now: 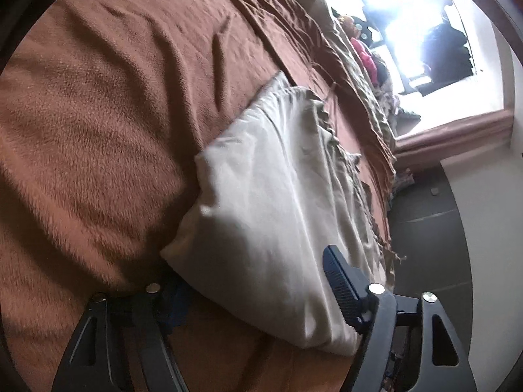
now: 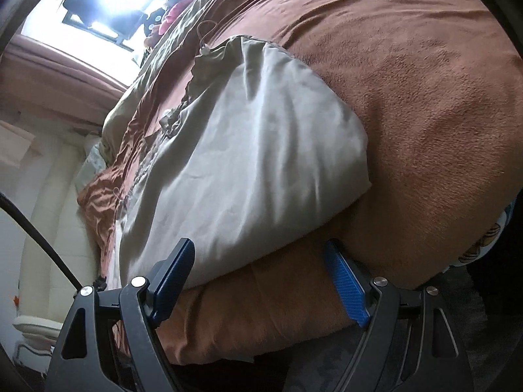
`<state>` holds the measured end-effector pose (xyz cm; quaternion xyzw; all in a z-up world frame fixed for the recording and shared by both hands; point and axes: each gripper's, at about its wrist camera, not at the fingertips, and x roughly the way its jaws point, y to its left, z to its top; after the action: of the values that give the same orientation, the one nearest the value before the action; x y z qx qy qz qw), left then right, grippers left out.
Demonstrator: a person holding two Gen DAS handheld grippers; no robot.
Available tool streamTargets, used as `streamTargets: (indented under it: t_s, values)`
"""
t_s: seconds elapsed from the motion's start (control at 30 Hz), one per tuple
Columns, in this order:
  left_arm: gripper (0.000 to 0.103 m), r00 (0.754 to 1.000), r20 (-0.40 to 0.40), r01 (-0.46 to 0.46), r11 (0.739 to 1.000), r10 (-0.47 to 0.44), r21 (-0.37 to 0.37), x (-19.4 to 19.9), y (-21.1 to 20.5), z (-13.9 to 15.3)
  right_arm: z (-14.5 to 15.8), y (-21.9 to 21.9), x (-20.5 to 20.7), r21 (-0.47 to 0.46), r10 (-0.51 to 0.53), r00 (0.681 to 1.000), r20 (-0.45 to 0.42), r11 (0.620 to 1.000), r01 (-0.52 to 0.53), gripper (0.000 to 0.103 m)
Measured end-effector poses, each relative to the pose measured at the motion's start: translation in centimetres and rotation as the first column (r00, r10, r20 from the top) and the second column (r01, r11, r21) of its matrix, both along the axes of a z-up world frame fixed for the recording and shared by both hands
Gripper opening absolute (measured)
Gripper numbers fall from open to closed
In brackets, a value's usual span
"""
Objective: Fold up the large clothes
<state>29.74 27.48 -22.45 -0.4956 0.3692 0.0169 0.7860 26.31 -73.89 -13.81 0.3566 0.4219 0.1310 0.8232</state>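
A pale grey folded garment [image 1: 278,179] [image 2: 255,150] with a fringed edge lies on a brown fleece blanket [image 1: 98,114] [image 2: 425,98] spread over a bed. My left gripper [image 1: 251,271] straddles its near corner. One blue finger [image 1: 340,281] rests on top of the cloth, and the other is mostly hidden under the cloth's edge. The jaws stand wide, and no pinch shows. My right gripper [image 2: 260,245] is open at the garment's near edge, with one finger [image 2: 173,277] against the cloth and the other over the blanket.
A bright window [image 1: 408,32] [image 2: 114,0] glares at the far end of the bed, above a pile of coloured clothes [image 1: 362,55]. An olive sheet [image 2: 157,75] is bunched along the bed's side. Dark floor [image 1: 431,245] runs beside the bed. A black cable [image 2: 39,238] crosses at the left.
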Motion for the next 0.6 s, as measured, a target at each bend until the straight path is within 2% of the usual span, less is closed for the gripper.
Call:
streamTargets:
  t_s: [0.07,0.1,0.13,0.2,0.23,0.3,0.37,0.47,0.6]
  values:
    - [0.065,1.000,0.000,-0.025,1.000,0.025,0.001,0.1,0.3,-0.1,-0.2,-0.2,0.0,0.026,-0.010,1.000,0.001,1.000,0.010,0.077]
    - [0.058,0.999,0.002,-0.037,0.999,0.037,0.002,0.0,0.5,-0.1,-0.3,-0.2,0.1,0.034,-0.011,1.000,0.001,0.999,0.011,0.068]
    - [0.046,0.999,0.001,-0.055,0.998,0.055,0.005,-0.2,0.8,-0.2,-0.5,-0.4,0.1,0.037,-0.019,1.000,0.000,0.999,0.019,0.062]
    - [0.030,0.997,0.002,-0.077,0.997,0.077,-0.005,-0.7,1.3,-0.5,-1.0,-0.8,0.2,0.049,-0.053,0.999,-0.011,0.997,0.053,0.037]
    - [0.025,0.997,0.008,-0.081,0.997,0.081,-0.006,-1.0,1.3,-0.5,-1.4,-1.2,0.2,0.067,-0.071,0.997,-0.018,0.995,0.072,0.029]
    - [0.016,0.997,0.020,-0.078,0.997,0.078,0.020,-1.5,0.9,0.0,-1.8,-1.7,0.1,0.093,-0.081,0.997,-0.010,0.992,0.081,0.020]
    - [0.013,0.996,0.035,-0.087,0.996,0.086,0.034,-2.2,0.5,0.8,-1.9,-2.0,0.1,0.093,-0.074,0.997,0.002,0.993,0.073,0.016]
    - [0.010,0.993,0.058,-0.108,0.994,0.107,0.014,-3.5,0.1,1.7,-1.7,-2.4,0.1,0.088,-0.070,0.998,0.010,0.994,0.069,0.015]
    - [0.010,0.992,0.063,-0.111,0.993,0.109,0.043,-5.2,-1.6,2.8,-0.7,-2.6,-0.1,0.041,-0.075,0.996,0.038,0.997,0.073,0.015]
